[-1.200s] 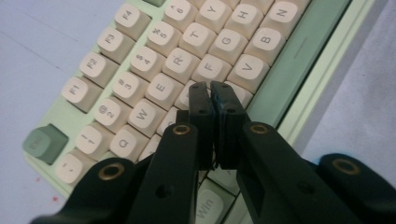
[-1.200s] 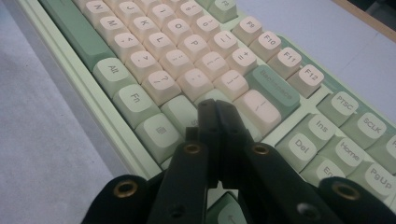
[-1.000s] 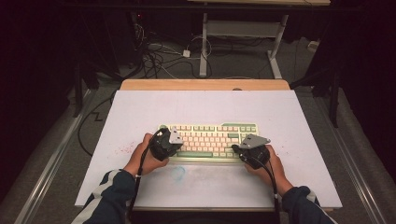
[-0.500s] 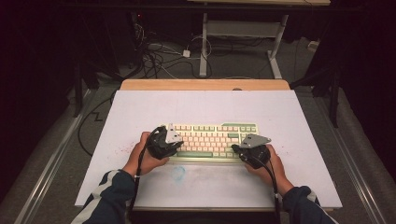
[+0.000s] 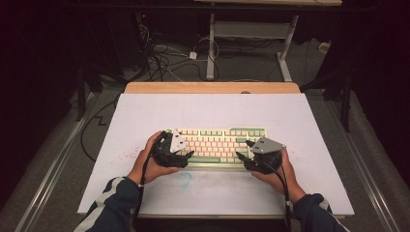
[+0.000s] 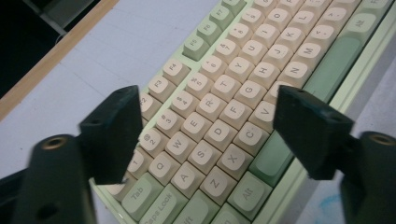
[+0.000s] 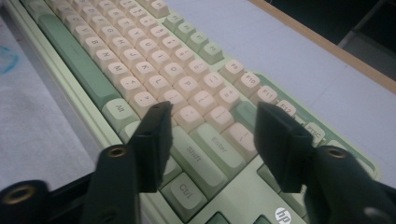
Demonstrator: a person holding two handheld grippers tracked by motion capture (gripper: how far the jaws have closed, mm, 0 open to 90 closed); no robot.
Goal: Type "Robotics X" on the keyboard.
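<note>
I count one keyboard (image 5: 217,146) on the table (image 5: 212,111), lying square across the near middle of the white sheet, cream keys with green ones along its edges. Two hand-held grippers work it, one in each of the person's hands.

The left hand-held gripper (image 5: 186,155) sits at the keyboard's left end. In the left gripper view the left hand-held gripper (image 6: 208,126) has its two black jaws spread wide; they have just been opening, and between them I see only the keys from Tab and Caps Lock across to C and V, with nothing pinched. One jaw hangs over the number row near the left edge, the other over the green space bar (image 6: 322,74).

The right hand-held gripper (image 5: 241,157) sits at the keyboard's right end. In the right gripper view the right hand-held gripper (image 7: 210,112) also stands apart, jaws just opened, framing the Enter and Shift keys; the pads press on nothing. One logo badge (image 7: 282,215) shows on the keyboard's near corner.

One blue smudge (image 5: 183,178) marks the sheet just in front of the keyboard, between the two hands. One grey plate tops each gripper, two in all.
</note>
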